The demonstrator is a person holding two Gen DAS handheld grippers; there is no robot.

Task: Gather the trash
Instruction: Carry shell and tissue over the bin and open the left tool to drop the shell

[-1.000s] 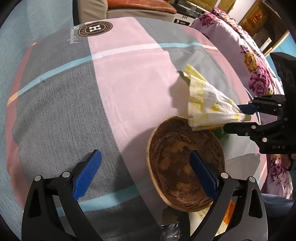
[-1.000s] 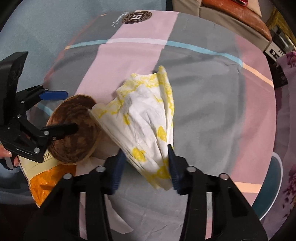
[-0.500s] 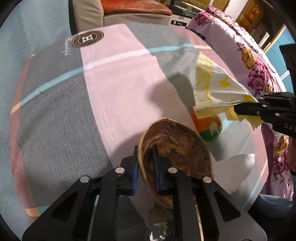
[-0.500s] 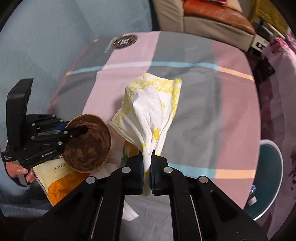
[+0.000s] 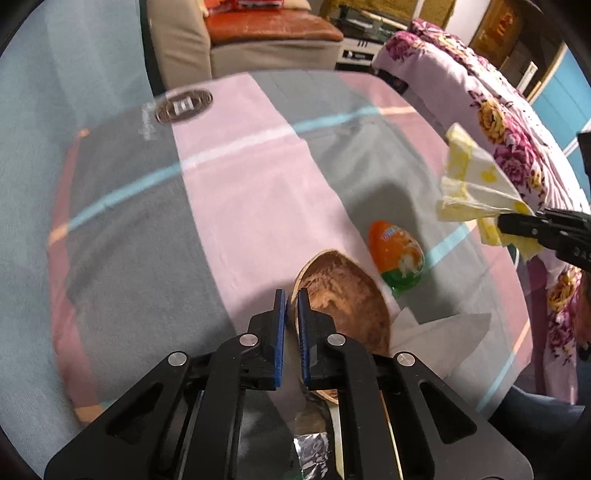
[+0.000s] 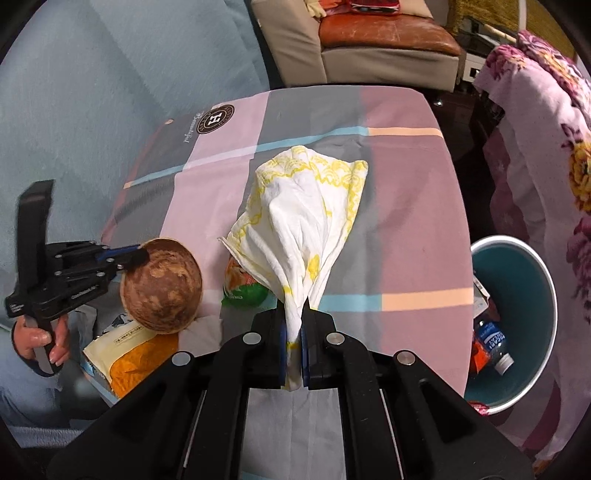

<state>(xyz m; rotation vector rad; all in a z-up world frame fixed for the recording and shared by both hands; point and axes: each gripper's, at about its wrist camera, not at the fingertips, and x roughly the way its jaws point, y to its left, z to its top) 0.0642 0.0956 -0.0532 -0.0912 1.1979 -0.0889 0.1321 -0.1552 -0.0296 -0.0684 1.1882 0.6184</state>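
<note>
Between right claw [image 6: 293, 325] pads: napkin [image 6: 306, 218].

A home living room: a beige sofa with a worn orange-brown leather seat cushion [image 6: 384, 33] stands beyond the far edge of the counter, which wears a pink-and-grey checked cloth [image 6: 406, 206]. A purple floral blanket [image 6: 546, 177] hangs off its right edge, above a teal plastic wastebasket [image 6: 546, 280].
</note>
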